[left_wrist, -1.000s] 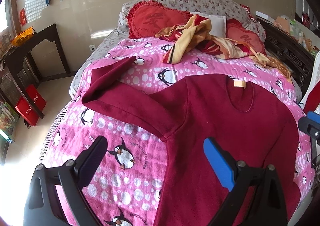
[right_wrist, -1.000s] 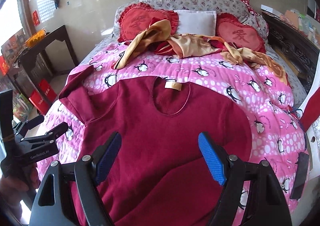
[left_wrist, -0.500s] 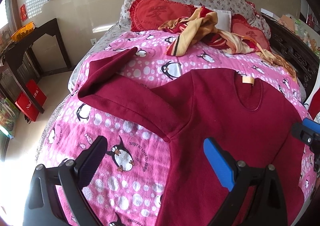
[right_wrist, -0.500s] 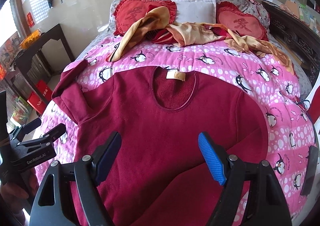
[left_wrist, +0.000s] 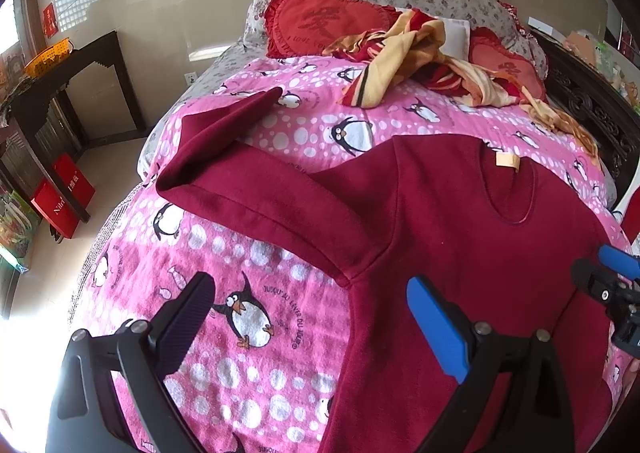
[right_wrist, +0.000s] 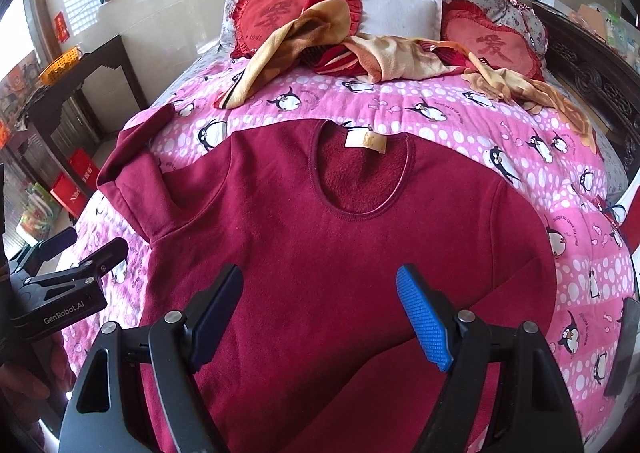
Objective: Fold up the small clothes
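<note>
A dark red long-sleeved top (right_wrist: 320,245) lies flat on the pink penguin bedspread (right_wrist: 520,133), neck opening and tan label (right_wrist: 366,141) toward the pillows. Its left sleeve (left_wrist: 256,189) stretches out to the left and doubles back at the bed's edge. Its right sleeve lies folded across the lower body (right_wrist: 460,333). My left gripper (left_wrist: 308,317) is open and empty, hovering over the left armpit seam. My right gripper (right_wrist: 320,305) is open and empty above the top's lower body. The left gripper also shows in the right wrist view (right_wrist: 68,265).
Red heart cushions (right_wrist: 276,17), a white pillow (right_wrist: 396,13) and a yellow-red crumpled cloth (right_wrist: 360,53) lie at the head of the bed. A dark wooden table (left_wrist: 60,85) and red boxes (left_wrist: 60,193) stand on the left. A carved dark bedframe (right_wrist: 592,69) runs along the right.
Both grippers have moved forward and lower over the top, which now looks larger. Both stay open. The top has not moved.
</note>
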The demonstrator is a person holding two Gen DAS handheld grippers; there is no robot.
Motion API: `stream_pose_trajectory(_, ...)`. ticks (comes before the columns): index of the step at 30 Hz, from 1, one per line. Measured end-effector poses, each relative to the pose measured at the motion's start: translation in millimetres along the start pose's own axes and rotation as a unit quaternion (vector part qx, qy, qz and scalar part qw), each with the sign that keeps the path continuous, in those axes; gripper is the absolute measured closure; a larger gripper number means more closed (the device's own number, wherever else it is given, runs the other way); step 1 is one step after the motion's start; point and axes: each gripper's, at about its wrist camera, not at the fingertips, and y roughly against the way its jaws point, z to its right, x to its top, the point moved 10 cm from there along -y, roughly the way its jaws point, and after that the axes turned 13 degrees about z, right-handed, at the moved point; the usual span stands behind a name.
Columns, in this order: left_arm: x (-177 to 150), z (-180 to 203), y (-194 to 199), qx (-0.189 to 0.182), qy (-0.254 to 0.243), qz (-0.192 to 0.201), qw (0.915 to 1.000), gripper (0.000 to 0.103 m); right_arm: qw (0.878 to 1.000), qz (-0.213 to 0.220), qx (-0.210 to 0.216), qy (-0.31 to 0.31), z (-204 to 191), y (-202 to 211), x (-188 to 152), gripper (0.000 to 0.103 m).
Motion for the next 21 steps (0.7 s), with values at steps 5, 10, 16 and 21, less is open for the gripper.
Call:
stream_pose_trajectory(5, -1, -1, -2, -0.001, 0.004, -0.001, 1.0000, 0.004, 1.000, -0.003, -0.005, 0.004, -1, -5, -3, 0.038)
stream_pose_trajectory(10, -2, -3, -4, 0.001, 0.006, -0.001, 1.0000, 0.004, 1.000, -0.010, -0.006, -0.001, 1, -10, -7, 0.038)
stream_pose_trajectory(16, -1, -10, -8, 0.000, 0.019, -0.003, 0.9998, 0.004, 1.000, -0.012, -0.008, 0.000, 1, -14, -7, 0.038)
stream_pose_trajectory(21, 0, -17, -12, 0.003, 0.024, -0.004, 0.9997, 0.004, 1.000, -0.017, -0.007, 0.000, -1, -21, -9, 0.038)
